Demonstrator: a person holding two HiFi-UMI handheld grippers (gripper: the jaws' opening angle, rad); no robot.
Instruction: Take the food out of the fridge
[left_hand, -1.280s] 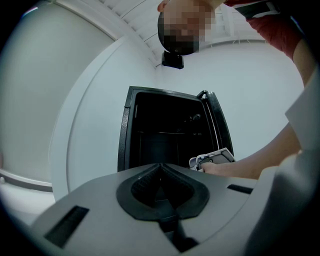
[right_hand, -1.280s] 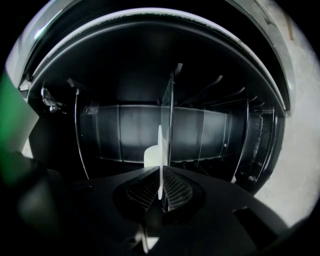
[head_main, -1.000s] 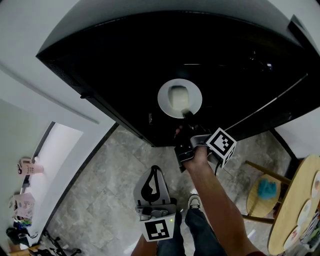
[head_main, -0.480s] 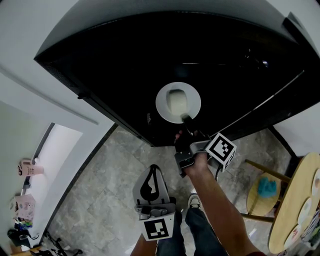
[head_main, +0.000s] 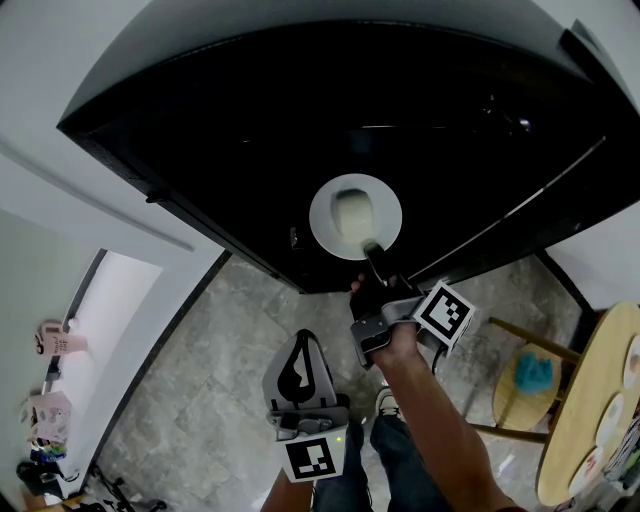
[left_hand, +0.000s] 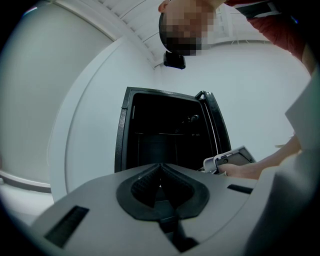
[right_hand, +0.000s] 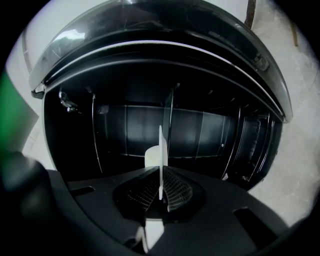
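A white plate (head_main: 355, 217) with a pale block of food (head_main: 351, 211) on it hangs in front of the dark fridge opening (head_main: 250, 150). My right gripper (head_main: 373, 250) is shut on the plate's near rim. In the right gripper view the plate (right_hand: 161, 160) shows edge-on between the closed jaws, the pale food (right_hand: 151, 156) beside it. My left gripper (head_main: 302, 380) hangs lower over the floor, jaws together with nothing between them. The left gripper view looks up at the open black fridge (left_hand: 165, 135).
The fridge's door (head_main: 600, 120) stands open at the right. Grey stone floor (head_main: 200, 380) lies below. A wooden table (head_main: 600, 420) with dishes and a chair with a blue cloth (head_main: 533, 375) stand at the right. White walls flank the fridge.
The plate and my right gripper have drawn slightly down and toward me, out of the fridge opening. The left gripper has barely moved.
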